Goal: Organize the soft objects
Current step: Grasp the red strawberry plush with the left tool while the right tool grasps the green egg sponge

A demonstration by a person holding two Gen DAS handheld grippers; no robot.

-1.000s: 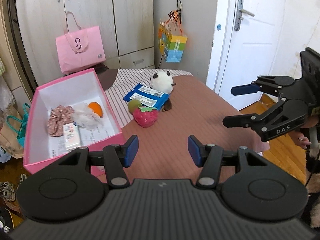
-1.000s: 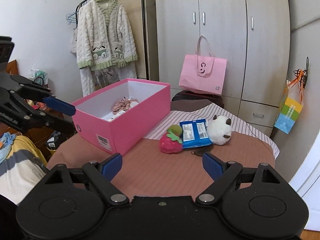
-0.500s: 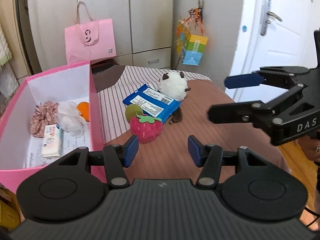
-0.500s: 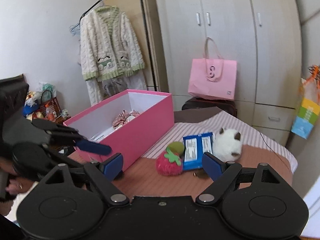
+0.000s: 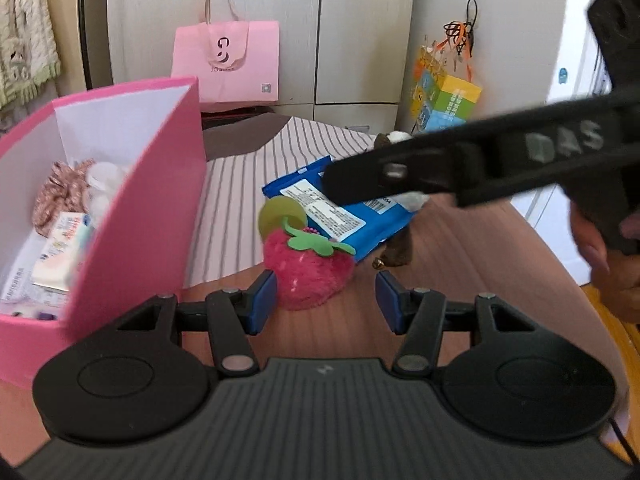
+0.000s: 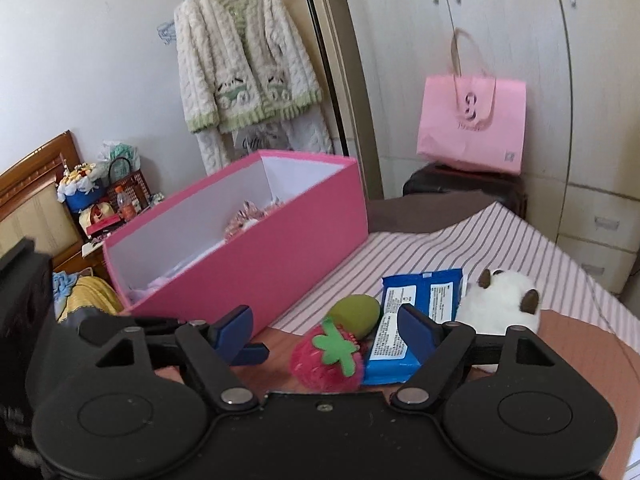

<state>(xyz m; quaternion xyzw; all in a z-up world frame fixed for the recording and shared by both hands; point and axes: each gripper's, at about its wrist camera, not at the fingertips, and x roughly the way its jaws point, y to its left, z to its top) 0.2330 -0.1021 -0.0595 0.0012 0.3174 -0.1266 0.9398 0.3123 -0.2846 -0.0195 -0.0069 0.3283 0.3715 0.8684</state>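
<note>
A red plush strawberry (image 5: 308,272) (image 6: 324,364) lies on the table, with a green soft ball (image 5: 280,216) (image 6: 354,314), a blue tissue pack (image 5: 340,212) (image 6: 416,312) and a white plush animal (image 6: 500,300) behind it. My left gripper (image 5: 326,304) is open, its fingers just in front of the strawberry on either side. My right gripper (image 6: 326,328) is open above the strawberry and ball; its arm (image 5: 460,168) crosses the left wrist view over the tissue pack. The pink box (image 5: 152,208) (image 6: 280,248) holds a scrunchie (image 5: 60,192) and small packs.
A pink paper bag (image 5: 228,64) (image 6: 472,124) stands behind the table by the wardrobe. A colourful bag (image 5: 444,100) hangs on the wall. A cardigan (image 6: 244,76) hangs at the back left. A striped cloth (image 6: 500,240) covers the table's far part.
Both grippers have moved in toward the strawberry and the pile of soft things. The right gripper has swung across the left wrist view. Both stay open.
</note>
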